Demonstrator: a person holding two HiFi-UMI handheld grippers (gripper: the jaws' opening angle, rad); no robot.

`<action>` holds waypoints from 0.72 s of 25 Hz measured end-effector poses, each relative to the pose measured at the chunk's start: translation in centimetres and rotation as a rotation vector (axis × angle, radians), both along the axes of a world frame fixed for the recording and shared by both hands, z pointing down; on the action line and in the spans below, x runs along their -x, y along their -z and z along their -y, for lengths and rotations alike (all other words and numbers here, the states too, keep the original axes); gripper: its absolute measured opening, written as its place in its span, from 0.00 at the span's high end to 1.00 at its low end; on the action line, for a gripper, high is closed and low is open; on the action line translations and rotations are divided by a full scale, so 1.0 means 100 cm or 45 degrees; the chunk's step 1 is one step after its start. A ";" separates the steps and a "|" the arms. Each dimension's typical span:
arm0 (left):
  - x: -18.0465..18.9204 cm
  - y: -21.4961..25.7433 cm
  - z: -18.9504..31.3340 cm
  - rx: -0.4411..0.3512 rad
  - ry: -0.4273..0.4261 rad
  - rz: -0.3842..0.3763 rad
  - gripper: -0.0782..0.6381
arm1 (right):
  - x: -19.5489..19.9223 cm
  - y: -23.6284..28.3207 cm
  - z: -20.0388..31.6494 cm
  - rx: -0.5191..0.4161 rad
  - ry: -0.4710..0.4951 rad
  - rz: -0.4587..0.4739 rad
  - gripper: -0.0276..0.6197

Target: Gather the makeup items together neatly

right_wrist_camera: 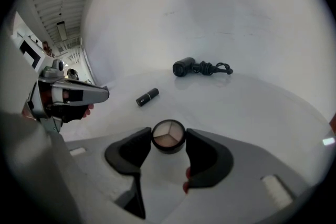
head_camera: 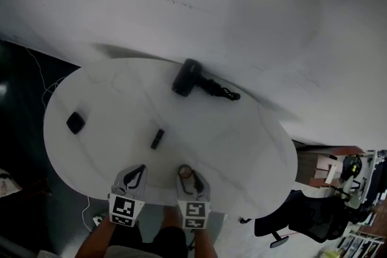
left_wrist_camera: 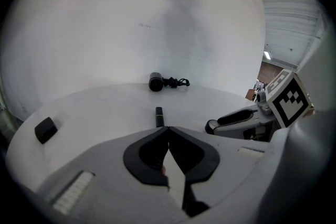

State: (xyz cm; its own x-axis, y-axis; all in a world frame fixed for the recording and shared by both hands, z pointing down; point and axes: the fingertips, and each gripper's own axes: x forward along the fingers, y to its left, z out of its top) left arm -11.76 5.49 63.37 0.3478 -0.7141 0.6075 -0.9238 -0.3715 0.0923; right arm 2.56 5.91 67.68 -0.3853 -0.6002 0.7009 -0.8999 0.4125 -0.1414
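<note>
A round eyeshadow compact (right_wrist_camera: 168,135) with three pale shades sits between the jaws of my right gripper (right_wrist_camera: 168,137), whose pads press on its sides near the table's front edge. It is also visible from the head view as the compact (head_camera: 185,171). A black lipstick tube (head_camera: 157,138) lies on the white round table (head_camera: 242,148) just beyond both grippers, and the lipstick (right_wrist_camera: 147,96) is up and left of the right jaws. A small black square case (head_camera: 75,122) rests at the far left. My left gripper (left_wrist_camera: 168,129) is shut and empty, its tips meeting just short of the lipstick (left_wrist_camera: 159,115).
A black hair dryer (head_camera: 187,77) with a coiled cord (head_camera: 221,91) lies at the table's back edge against the white wall. An office chair (head_camera: 302,214) stands on the floor at the right. Cables (head_camera: 45,78) hang off the left side.
</note>
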 end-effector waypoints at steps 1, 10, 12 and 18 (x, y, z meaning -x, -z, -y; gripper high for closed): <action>-0.003 0.002 0.001 -0.006 -0.010 -0.001 0.88 | -0.004 0.004 0.001 -0.010 -0.011 0.001 0.63; -0.057 0.035 0.014 -0.088 -0.167 -0.029 0.88 | -0.058 0.042 0.001 -0.103 -0.179 -0.013 0.63; -0.074 0.044 0.017 -0.109 -0.209 -0.037 0.88 | -0.073 0.051 -0.001 -0.121 -0.224 -0.018 0.63; -0.133 0.067 0.021 -0.157 -0.346 -0.064 0.88 | -0.128 0.075 -0.009 -0.165 -0.359 -0.036 0.64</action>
State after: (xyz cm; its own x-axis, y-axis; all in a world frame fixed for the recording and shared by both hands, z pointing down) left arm 1.58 3.36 56.70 0.5637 -0.6579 0.4995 -0.7845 -0.6157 0.0743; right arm 15.33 6.82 60.17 -0.1725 -0.7655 0.6199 -0.9842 0.1592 -0.0773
